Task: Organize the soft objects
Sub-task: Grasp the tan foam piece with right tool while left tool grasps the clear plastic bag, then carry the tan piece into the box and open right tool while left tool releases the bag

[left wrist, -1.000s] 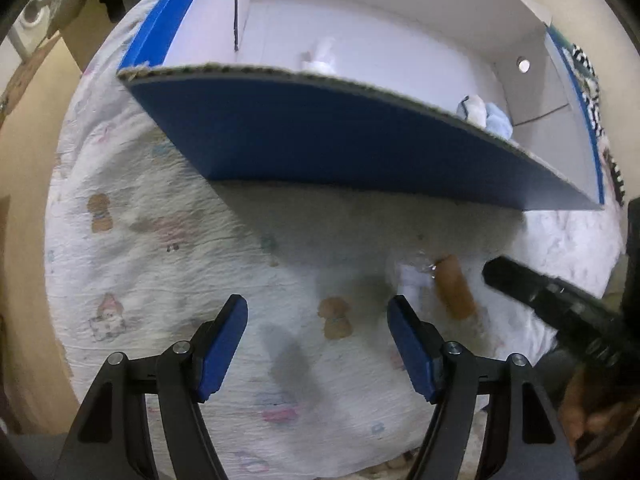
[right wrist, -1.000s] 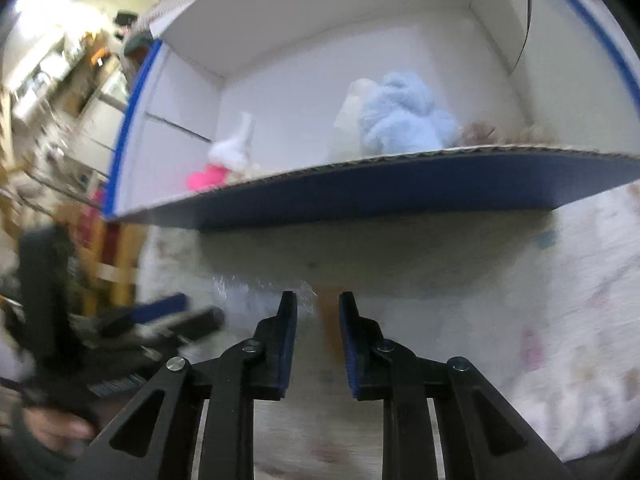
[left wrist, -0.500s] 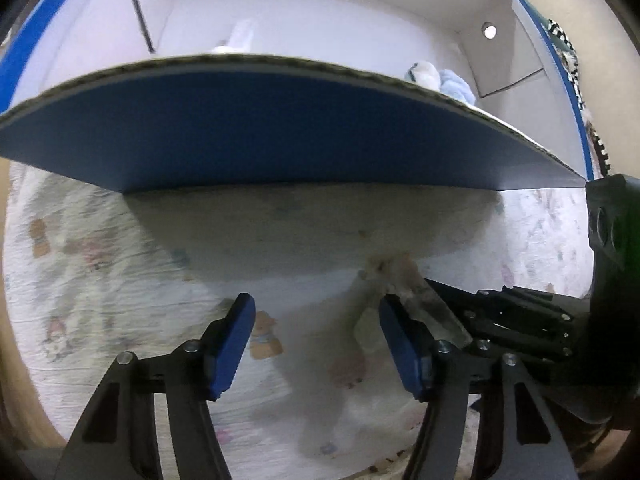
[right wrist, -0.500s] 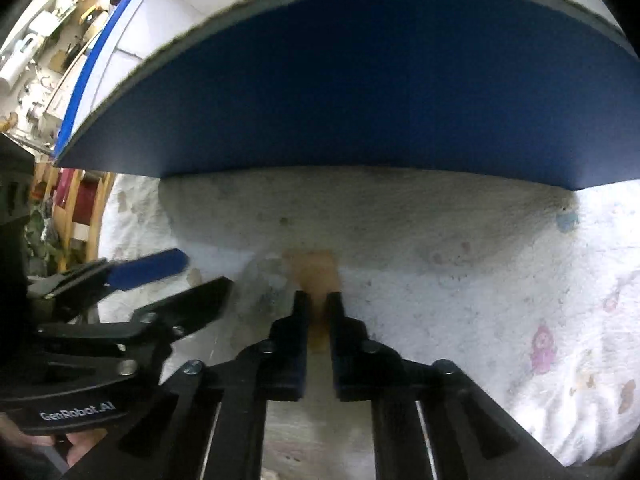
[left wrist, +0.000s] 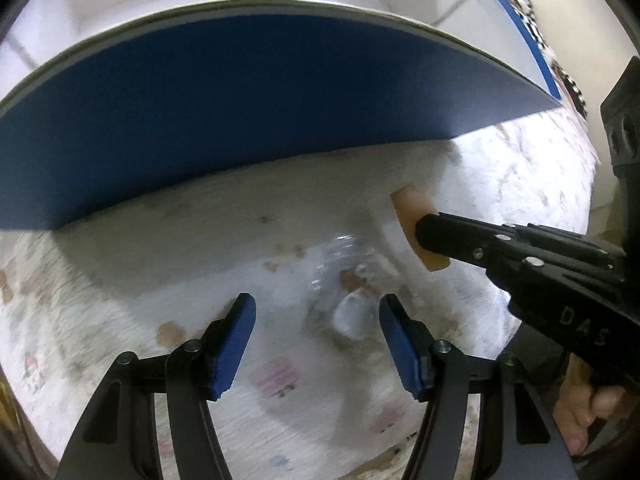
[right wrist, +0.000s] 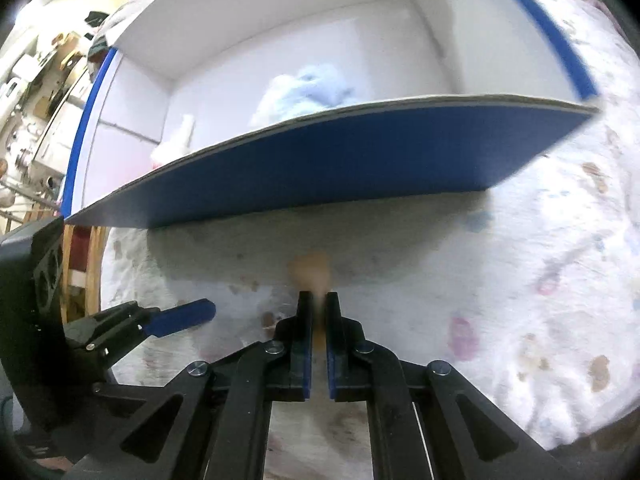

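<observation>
Your right tool [right wrist: 319,312] is clenched on a small tan soft piece [left wrist: 412,216], which sticks out past the blue pads toward the box; in the left wrist view that piece hangs just above the printed cloth [left wrist: 120,320], near the front wall of the box, though whether it touches the cloth you cannot tell; your left tool [left wrist: 316,338] stands released, its blue pads wide apart, with a crumpled clear plastic wrapper [left wrist: 344,280] lying on the cloth between them, untouched by either pad; the blue-sided cardboard box [right wrist: 360,168] sits on the cloth just beyond both tools, white inside; within it lie a pale blue plush toy [right wrist: 308,88] toward the middle and a white and pink plush toy [right wrist: 176,148] to its left, both blurred.
</observation>
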`<state>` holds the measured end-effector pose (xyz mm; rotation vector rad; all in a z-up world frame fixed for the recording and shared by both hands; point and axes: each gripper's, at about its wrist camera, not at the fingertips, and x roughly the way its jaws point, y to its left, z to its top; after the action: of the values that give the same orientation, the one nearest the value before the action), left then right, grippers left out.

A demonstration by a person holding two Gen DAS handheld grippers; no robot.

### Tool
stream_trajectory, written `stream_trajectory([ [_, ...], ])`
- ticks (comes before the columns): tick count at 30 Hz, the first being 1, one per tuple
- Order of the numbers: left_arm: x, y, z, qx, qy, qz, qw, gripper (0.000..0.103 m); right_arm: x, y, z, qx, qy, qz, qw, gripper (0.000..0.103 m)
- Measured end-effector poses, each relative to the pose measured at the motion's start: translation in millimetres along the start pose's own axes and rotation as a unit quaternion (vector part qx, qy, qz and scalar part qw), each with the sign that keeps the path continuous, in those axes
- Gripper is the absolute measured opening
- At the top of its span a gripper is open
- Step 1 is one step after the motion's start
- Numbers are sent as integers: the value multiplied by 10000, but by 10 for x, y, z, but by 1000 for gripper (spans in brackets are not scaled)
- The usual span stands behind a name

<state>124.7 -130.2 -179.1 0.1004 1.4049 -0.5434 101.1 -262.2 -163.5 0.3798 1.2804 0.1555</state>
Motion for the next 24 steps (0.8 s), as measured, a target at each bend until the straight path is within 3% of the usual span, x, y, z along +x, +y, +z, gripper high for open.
stream_trajectory([
  [7, 207, -287, 2, 567, 94, 251, 9980, 57, -206, -229, -35, 293, -201, -24, 9994, 7],
  [9, 235, -334, -1, 689, 60, 323, 9971, 32, -216, -226, -43, 278, -205, -22, 9994, 7],
  [11, 239, -336, 17, 673, 68, 326, 9972, 22, -208, -199, -60, 229, -203, -36, 9995, 7],
  [16, 193, -245, 32, 403, 182, 138, 9989, 22, -144, -86, -51, 167, -197, 2, 9997, 7],
  [24, -33, -127, -100, 211, -131, 621, 9978, 22, -164, 65, -107, -198, -170, 149, 9995, 7],
])
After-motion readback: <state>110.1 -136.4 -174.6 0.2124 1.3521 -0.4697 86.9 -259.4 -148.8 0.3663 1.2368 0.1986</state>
